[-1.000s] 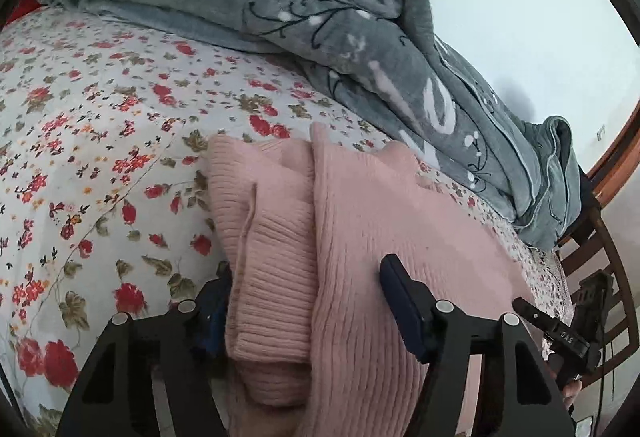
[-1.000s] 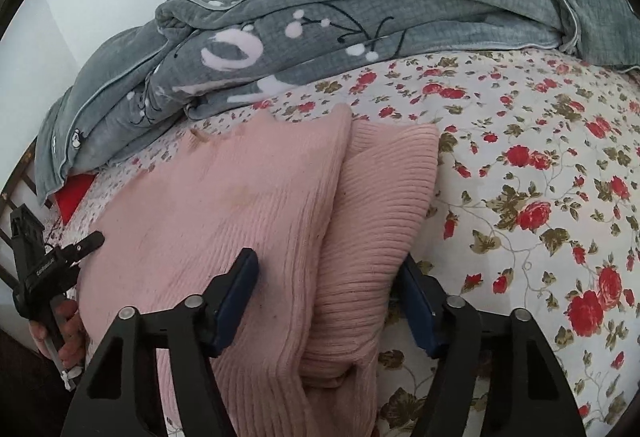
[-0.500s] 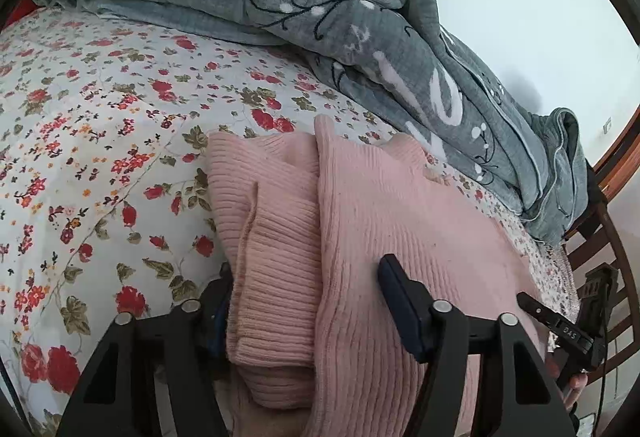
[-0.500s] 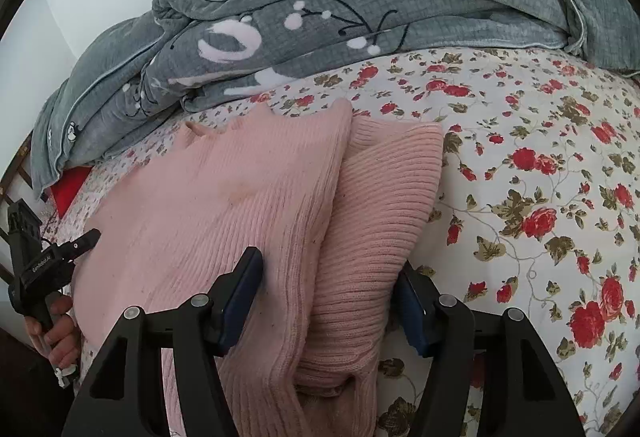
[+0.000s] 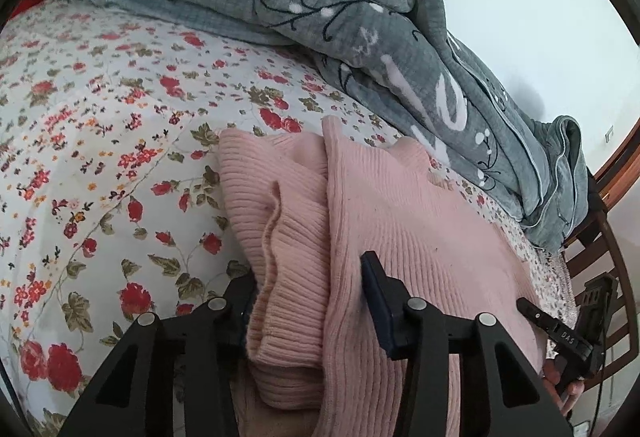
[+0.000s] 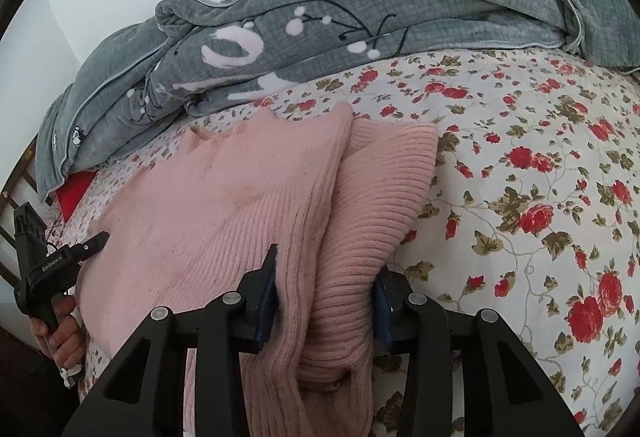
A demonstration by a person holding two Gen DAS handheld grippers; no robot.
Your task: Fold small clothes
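Floral bedsheet (image 5: 120, 165) | grey quilt (image 5: 360, 37) behind | both tools closing on pink sweater (image 5: 400, 217)

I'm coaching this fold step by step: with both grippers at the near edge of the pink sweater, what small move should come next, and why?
Probably finish closing. The left gripper and right gripper each straddle a bunched side of the pink sweater, and their jaws are closing with knit between them. Once both pinch firmly, the near edge can likely be lifted toward the collar, short of the grey blanket.
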